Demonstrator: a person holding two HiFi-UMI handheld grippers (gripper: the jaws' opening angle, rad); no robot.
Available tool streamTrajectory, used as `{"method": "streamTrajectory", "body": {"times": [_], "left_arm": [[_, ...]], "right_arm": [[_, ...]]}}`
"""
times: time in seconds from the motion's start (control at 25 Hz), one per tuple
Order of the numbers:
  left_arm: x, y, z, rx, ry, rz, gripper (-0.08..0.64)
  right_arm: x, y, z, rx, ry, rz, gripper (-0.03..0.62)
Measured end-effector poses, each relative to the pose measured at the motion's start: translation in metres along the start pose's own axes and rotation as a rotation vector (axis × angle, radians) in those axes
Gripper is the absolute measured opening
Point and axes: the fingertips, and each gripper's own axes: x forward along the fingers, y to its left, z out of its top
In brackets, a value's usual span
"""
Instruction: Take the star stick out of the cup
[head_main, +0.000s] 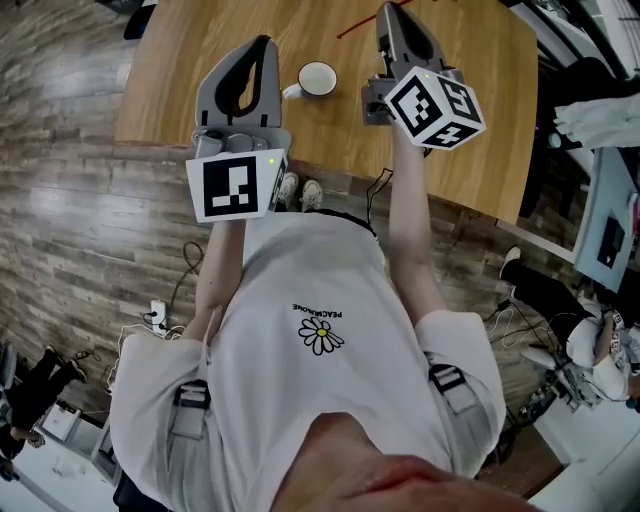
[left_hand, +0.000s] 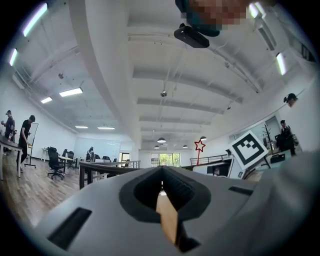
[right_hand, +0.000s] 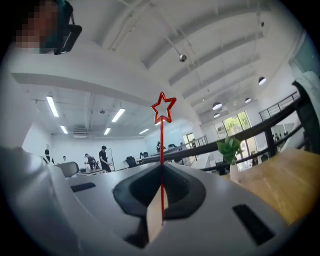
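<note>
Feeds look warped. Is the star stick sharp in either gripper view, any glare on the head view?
Right gripper view: fisheye bends the ceiling, yet the star stick is sharp between the shut jaws. Left gripper view: same bowing, dark corners, the stick small and distant. Head view: even light, no glare on the cup, edges stretched.

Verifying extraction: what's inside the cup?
The cup shows only white inside, no stick; the star stick is clamped in right gripper. Too small to rule out tiny things.
</note>
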Motion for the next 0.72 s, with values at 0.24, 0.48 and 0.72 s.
{"method": "streamTrajectory", "body": {"times": [0.24,0.48,0.72], "left_arm": [[0.003,-0.012,0.046,0.017,-0.1,-0.031,0.015],[-0.004,-0.021,0.072,0.078,-0.162,-0.038,0.015],[-0.006,-0.024,0.077,0.089,-0.19,-0.04,0.015]], "right_arm": [[-0.044,0.037,0.075,-0.164,-0.223,0.009,0.012],[-0.095,0.063,0.092,-0.269,-0.353,0.005,0.012],[-0.125,0.069,0.082,-0.25,-0.387,-0.022,0.014]]}}
